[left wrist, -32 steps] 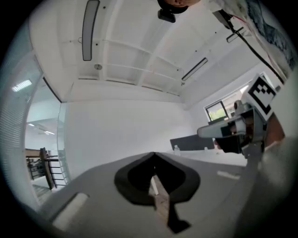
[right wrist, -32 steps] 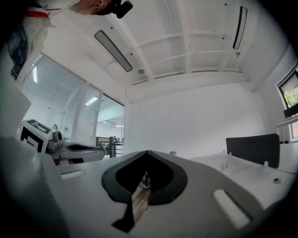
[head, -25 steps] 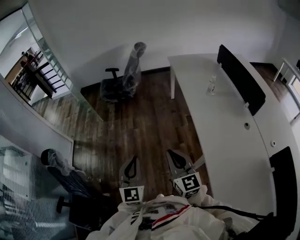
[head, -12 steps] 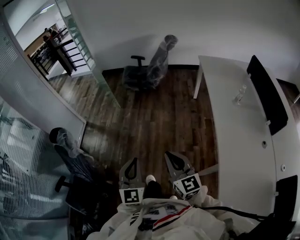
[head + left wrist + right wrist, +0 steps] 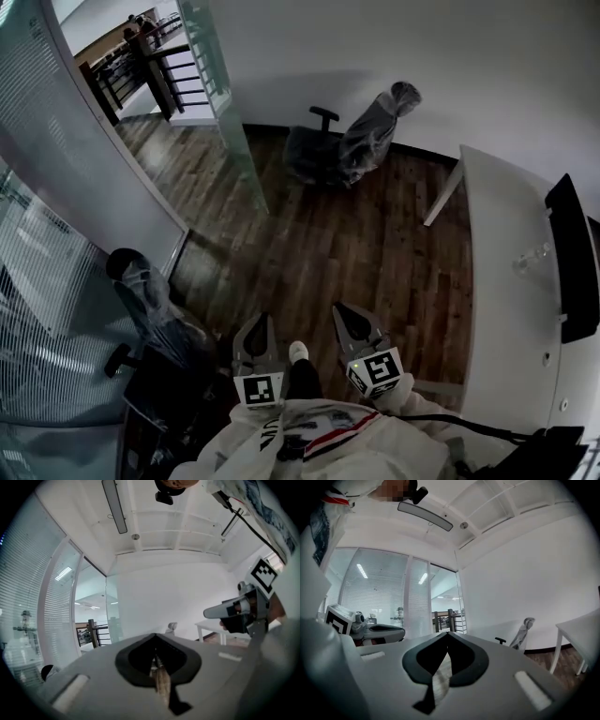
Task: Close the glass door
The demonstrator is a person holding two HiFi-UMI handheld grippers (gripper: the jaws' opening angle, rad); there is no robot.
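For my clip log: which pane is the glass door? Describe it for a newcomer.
Start at the white back wall. At its left end the glass door juts over the wood floor. Unlike the striped partition beside it, it is clear and stands open.

The floor (image 5: 328, 239) under me is dark wood planking with a dull sheen; the glass door (image 5: 225, 112) is clear, greenish, glossy; the partition (image 5: 47, 244) beside it is finely striped frosted glass. The table (image 5: 506, 309) is smooth matt white; the far chair (image 5: 361, 145) and near chair (image 5: 150, 309) wear crinkled clear plastic film; my left gripper (image 5: 259, 323) and right gripper (image 5: 345, 312) are matt grey plastic.
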